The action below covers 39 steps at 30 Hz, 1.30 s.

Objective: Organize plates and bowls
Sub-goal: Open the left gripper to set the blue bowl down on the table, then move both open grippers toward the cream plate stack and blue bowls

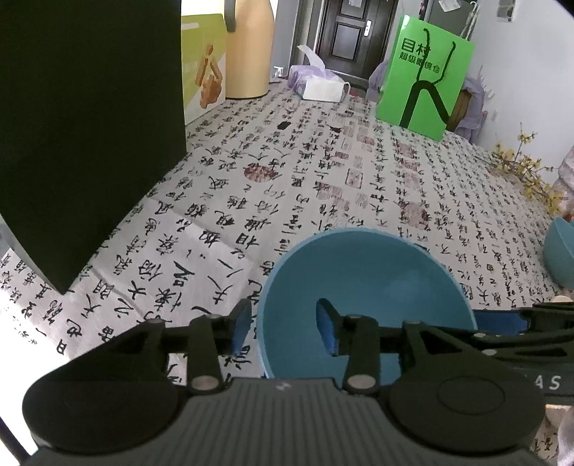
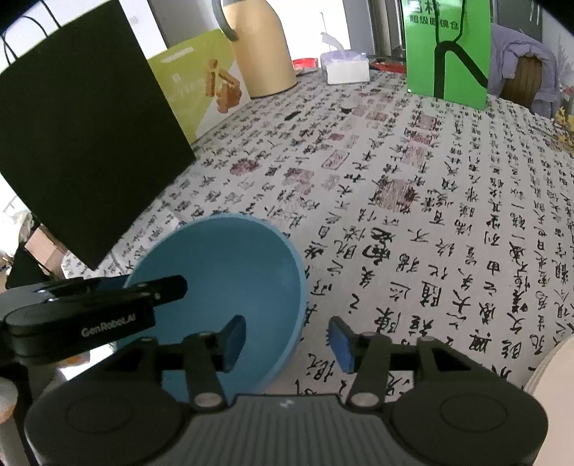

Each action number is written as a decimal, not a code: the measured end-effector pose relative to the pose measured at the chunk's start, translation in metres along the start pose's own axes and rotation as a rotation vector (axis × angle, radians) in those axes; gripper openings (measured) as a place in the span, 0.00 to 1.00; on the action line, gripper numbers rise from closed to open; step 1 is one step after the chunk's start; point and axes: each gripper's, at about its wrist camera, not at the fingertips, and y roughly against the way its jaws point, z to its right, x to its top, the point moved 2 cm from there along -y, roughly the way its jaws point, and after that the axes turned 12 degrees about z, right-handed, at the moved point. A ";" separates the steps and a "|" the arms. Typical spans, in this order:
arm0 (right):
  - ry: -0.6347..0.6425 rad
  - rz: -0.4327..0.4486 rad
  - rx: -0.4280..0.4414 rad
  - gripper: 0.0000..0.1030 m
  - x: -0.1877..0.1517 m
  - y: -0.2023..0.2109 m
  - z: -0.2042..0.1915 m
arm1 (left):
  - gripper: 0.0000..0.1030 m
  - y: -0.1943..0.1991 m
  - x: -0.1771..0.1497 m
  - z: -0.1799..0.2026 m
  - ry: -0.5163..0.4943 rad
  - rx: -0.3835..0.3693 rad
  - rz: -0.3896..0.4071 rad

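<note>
Left wrist view: blue bowl [image 1: 366, 283] is sitting near the table's [image 1: 323, 161] front edge. Left claw [image 1: 283, 328] and right claw [image 2: 283, 342] are both straddling its rim, spread, not pinching. Looks light, stiff, smooth matte plastic, likely slippery; grip the thin rim.

My worktop [image 1: 323, 172] is spread with a pale cloth printed in black calligraphy and red seals. Along its far side stand a black paper bag [image 1: 89, 125], a light green carton [image 1: 202, 61] and a tan jug [image 1: 249, 46]. A bright green bag [image 1: 423, 75] rises further along, near a tissue box [image 1: 323, 89]. Behind, I see a dark panelled door [image 1: 349, 32] and a pale wall [image 1: 520, 71].
</note>
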 end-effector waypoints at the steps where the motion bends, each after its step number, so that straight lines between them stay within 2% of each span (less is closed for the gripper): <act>1: 0.001 0.006 0.004 0.56 0.001 0.002 0.001 | 0.42 0.002 0.001 0.001 0.000 -0.001 0.005; 6: 0.005 0.043 0.011 0.64 0.003 0.015 0.006 | 0.51 0.016 0.007 0.005 -0.008 -0.004 0.047; 8: 0.002 0.056 0.016 0.68 0.003 0.019 0.010 | 0.58 0.023 0.008 0.008 -0.018 -0.001 0.070; 12: 0.001 0.085 0.025 0.86 0.002 0.030 0.018 | 0.70 0.036 0.009 0.010 -0.022 0.006 0.117; 14: 0.000 0.097 0.029 0.88 0.001 0.034 0.023 | 0.83 0.043 0.009 0.012 -0.021 0.000 0.136; 15: -0.002 0.101 0.032 0.92 0.000 0.036 0.025 | 0.86 0.047 0.008 0.013 -0.024 -0.006 0.150; 16: -0.004 0.106 0.038 0.96 -0.001 0.039 0.028 | 0.96 0.050 0.007 0.015 -0.031 -0.010 0.163; 17: -0.006 0.112 0.044 1.00 -0.002 0.041 0.031 | 1.00 0.055 0.007 0.017 -0.037 -0.015 0.181; 25: 0.012 0.211 0.033 1.00 -0.015 0.072 0.049 | 1.00 0.079 0.000 0.031 -0.062 -0.029 0.265; 39: 0.011 0.423 -0.027 1.00 -0.058 0.123 0.094 | 1.00 0.100 -0.029 0.061 -0.001 -0.088 0.379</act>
